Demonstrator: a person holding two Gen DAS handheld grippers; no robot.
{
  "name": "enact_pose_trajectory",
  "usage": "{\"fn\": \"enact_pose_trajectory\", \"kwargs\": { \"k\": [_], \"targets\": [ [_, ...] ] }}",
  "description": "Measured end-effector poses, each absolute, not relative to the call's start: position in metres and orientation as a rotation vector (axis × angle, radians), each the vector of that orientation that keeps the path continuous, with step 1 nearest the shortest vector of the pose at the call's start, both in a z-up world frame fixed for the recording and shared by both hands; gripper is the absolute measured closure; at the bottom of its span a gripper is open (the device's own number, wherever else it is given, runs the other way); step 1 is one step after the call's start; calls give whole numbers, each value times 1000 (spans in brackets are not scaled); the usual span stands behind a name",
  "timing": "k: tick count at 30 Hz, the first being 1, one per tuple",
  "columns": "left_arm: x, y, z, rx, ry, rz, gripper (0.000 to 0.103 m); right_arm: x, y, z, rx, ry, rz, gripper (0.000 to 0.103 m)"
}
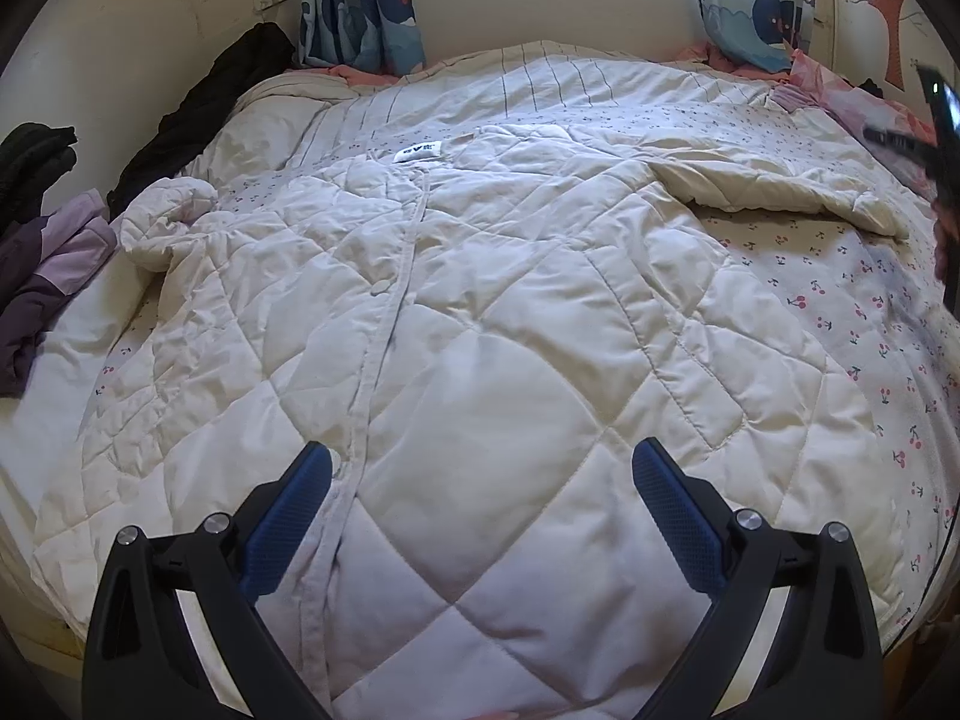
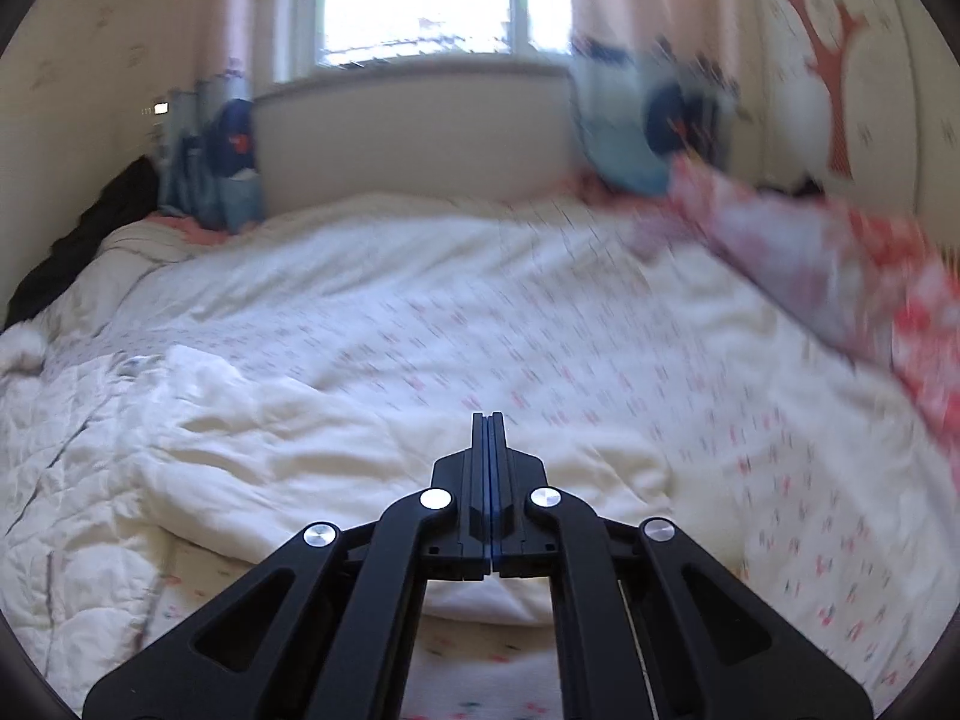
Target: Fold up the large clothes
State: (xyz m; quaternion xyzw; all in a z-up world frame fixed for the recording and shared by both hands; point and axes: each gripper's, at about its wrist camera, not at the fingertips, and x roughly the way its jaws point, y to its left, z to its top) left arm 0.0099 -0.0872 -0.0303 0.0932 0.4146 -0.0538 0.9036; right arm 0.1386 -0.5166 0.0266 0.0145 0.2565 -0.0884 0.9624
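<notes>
A large cream quilted coat (image 1: 480,300) lies spread front-up on the bed, with its white label (image 1: 418,151) at the collar. Its right sleeve (image 1: 780,186) is folded in across the chest, and the left sleeve (image 1: 168,216) lies bunched at the left. My left gripper (image 1: 480,462) hovers open over the hem beside the front placket, with nothing between its blue pads. My right gripper (image 2: 492,417) is shut with nothing between its jaws. It hangs above the folded sleeve (image 2: 360,438), and its view is motion-blurred.
A cherry-print sheet (image 1: 840,312) covers the bed. A purple jacket (image 1: 48,264) and black clothes (image 1: 204,108) lie along the left wall. A pink patterned pillow (image 2: 840,276) sits at the right, with curtains (image 1: 360,6) and the window behind.
</notes>
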Motion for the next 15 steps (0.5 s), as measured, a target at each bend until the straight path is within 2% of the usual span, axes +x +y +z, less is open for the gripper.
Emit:
{"fn": "enact_pose_trajectory", "kwargs": {
  "k": [15],
  "targets": [
    [9, -63, -23, 141, 842, -94, 7, 129, -382, 94, -117, 362, 53, 102]
  ]
}}
